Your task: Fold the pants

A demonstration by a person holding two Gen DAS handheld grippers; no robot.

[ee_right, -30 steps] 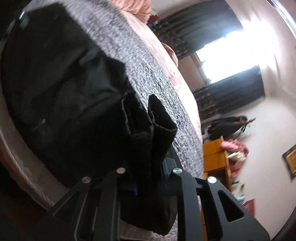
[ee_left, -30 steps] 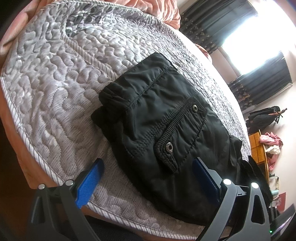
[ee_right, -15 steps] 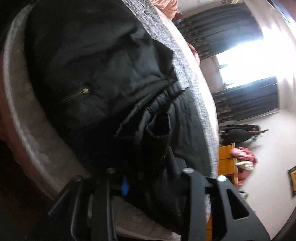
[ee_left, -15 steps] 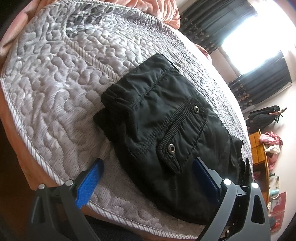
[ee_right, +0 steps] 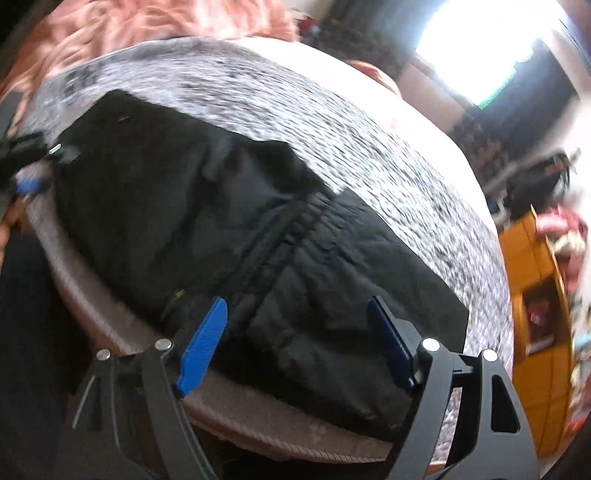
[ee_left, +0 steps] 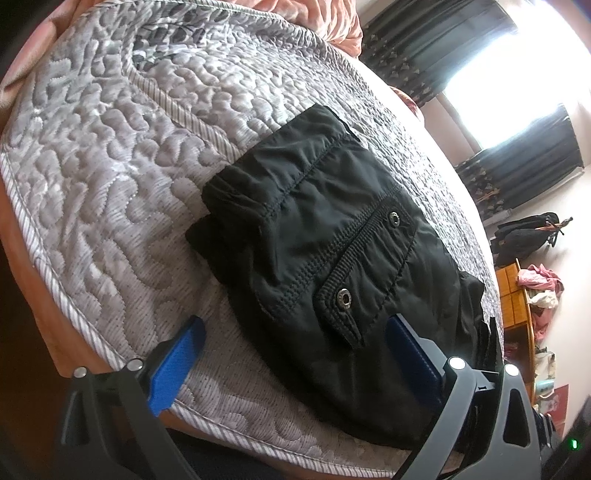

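1. Your black cargo pants (ee_left: 332, 266) lie folded into a compact bundle on the grey quilted bedspread (ee_left: 110, 155), close to the near edge of the bed.
2. In the left wrist view the flap pocket (ee_left: 365, 258) faces up, with two metal snaps (ee_left: 394, 218) along its ribbed edge, and the gathered waistband end points to the left.
3. Your left claw (ee_left: 291, 350) stands wide open — one blue pad sits over bare quilt beside the bundle, the other over the pants' near right part. Whether that pad touches the cloth cannot be told.
4. Your right claw (ee_right: 295, 332) is spread wide over the near edge of the pants (ee_right: 258, 240); its jaws have just been opening. Cloth lies below and between the blue pads, but neither pad presses on it — nothing is gripped.
5. The right wrist view is motion-blurred; a ribbed seam runs diagonally across the fabric, and the left claw's blue pad shows at the far left edge.
6. A pink blanket (ee_left: 325, 22) lies bunched at the far end of the bed. Dark curtains (ee_left: 517, 155) frame a bright window, and an orange cabinet (ee_right: 535, 295) stands at the right.
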